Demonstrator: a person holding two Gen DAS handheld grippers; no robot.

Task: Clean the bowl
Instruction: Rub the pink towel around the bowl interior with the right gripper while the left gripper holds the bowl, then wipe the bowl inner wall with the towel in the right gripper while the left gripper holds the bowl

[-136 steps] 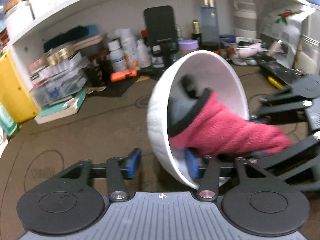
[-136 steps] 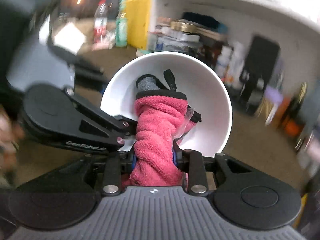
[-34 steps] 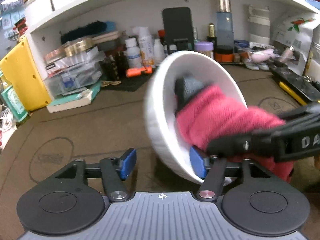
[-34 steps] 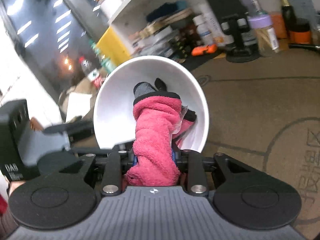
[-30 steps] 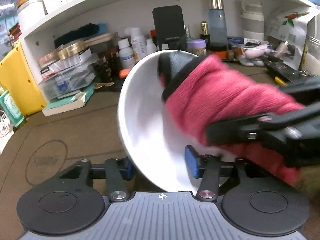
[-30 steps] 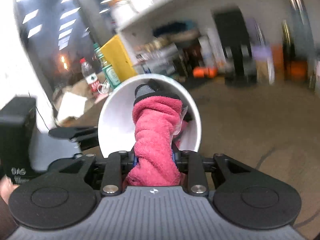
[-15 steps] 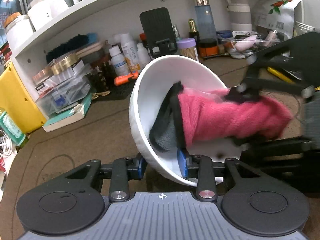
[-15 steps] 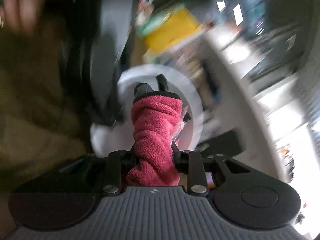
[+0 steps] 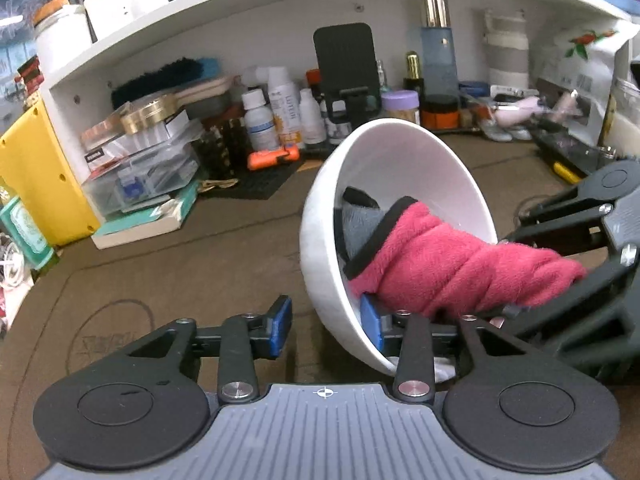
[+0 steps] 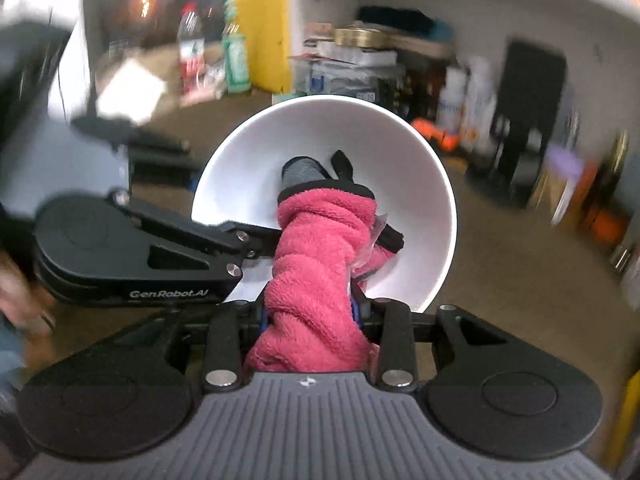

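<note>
We see the white bowl point(image 9: 394, 184) tipped on its side above the brown worktop point(image 9: 160, 264), well in from the cluttered back edge under the shelf, its mouth facing the right tool point(image 10: 316, 312). The left tool point(image 9: 326, 326) straddles the lower rim: one blue pad point(image 9: 370, 322) sits inside against the wall, while the other pad point(image 9: 280, 324) stands clear of the outer wall. Its jaws are opening, so the rim lies between them without being pinched; whether the bowl's underside rests on the worktop we cannot tell.

The right tool clasps a rolled pink cloth point(image 10: 320, 268), grey and black-edged at its tip, though its jaws are opening around the roll. The roll's long axis runs straight along the tool and into the bowl's mouth, the tip near the bottom; whether it touches the wall we cannot tell.

We judge wiping to be under way, with the right tool the working one. With both grips loosening, the bowl could roll off the single inside pad, or the cloth could slip.
</note>
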